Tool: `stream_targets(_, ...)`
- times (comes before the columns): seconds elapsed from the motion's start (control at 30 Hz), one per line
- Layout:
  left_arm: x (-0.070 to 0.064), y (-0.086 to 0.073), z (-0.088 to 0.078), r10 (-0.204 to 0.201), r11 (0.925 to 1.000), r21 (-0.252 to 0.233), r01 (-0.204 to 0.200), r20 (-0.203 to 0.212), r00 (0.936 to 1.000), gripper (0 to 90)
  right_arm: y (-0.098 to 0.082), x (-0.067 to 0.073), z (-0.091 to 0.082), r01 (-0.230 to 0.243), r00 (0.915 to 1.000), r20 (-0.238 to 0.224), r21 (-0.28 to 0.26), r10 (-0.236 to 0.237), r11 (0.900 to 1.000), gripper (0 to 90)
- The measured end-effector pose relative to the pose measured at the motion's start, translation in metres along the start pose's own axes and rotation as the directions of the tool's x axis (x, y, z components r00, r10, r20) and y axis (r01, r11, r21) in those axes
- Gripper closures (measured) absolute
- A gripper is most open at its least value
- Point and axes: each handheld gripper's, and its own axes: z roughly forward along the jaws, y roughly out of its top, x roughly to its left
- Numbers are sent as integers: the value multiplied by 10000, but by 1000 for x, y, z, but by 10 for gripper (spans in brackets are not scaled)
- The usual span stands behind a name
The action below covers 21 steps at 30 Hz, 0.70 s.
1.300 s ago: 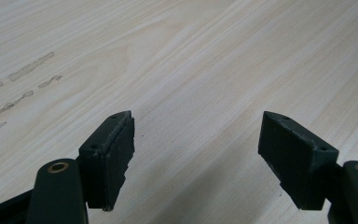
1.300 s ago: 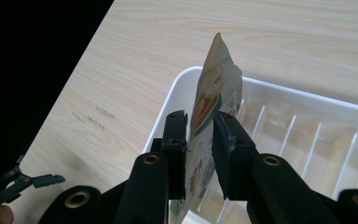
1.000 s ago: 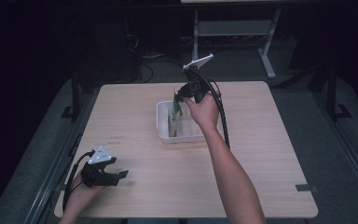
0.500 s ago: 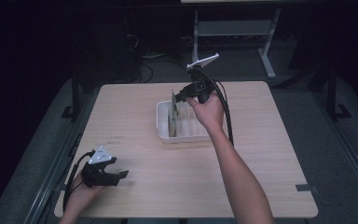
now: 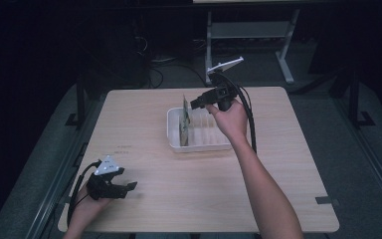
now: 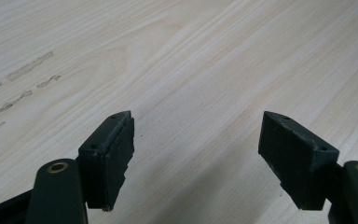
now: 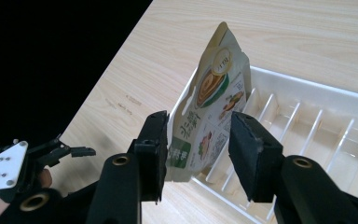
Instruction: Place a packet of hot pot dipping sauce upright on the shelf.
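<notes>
A snack pouch printed in green and cream stands on edge in the left end of a white slotted tray at the table's middle. My right gripper hovers at the pouch's top right. In the right gripper view the pouch stands between the two black jaws of that gripper, which have just been opening, and the pads no longer press on it. My left gripper lies on the table near the front left corner, and its jaws are open over bare wood.
The tray's rim and ribs run off to the right of the pouch. Faint tape marks lie on the tabletop by the left gripper. A black tape piece sits at the front right edge. A metal stand and cables are beyond the table.
The right gripper's jaws have spread apart and let go of the pouch, and the hand has shifted slightly right. The pouch stays upright in the tray. The left gripper has not moved.
</notes>
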Motion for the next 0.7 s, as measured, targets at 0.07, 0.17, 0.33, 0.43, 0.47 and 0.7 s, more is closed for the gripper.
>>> stream_targets(0.07, 0, 0, 0, -10, 10000, -5, 10, -10, 10000, 262, -2, -2, -4, 21, 10000, -6, -11, -21, 10000, 552)
stream_targets(0.17, 0, 0, 0, -2, 10000, -38, 2, -18, 10000, 261, -5, -4, -6, 39, 10000, -20, -13, -39, 10000, 547)
stream_targets(0.33, 0, 0, 0, -8, 10000, -11, 8, -35, 10000, 262, -9, -6, -10, 109, 9999, 39, 48, -109, 9999, 539)
stream_targets(0.43, 0, 0, 0, -23, 10000, -21, 23, -31, 10000, 261, -14, -11, -14, 116, 9999, 66, 22, -116, 9999, 532)
stream_targets(0.47, 0, 0, 0, -23, 10000, -21, 23, -31, 10000, 261, -14, -11, -14, 116, 9999, 66, 22, -116, 9999, 532)
stream_targets(0.7, -1, 0, 0, -33, 10000, -24, 33, -40, 10000, 260, -24, -19, -24, 84, 9999, 67, -59, -83, 9999, 523)
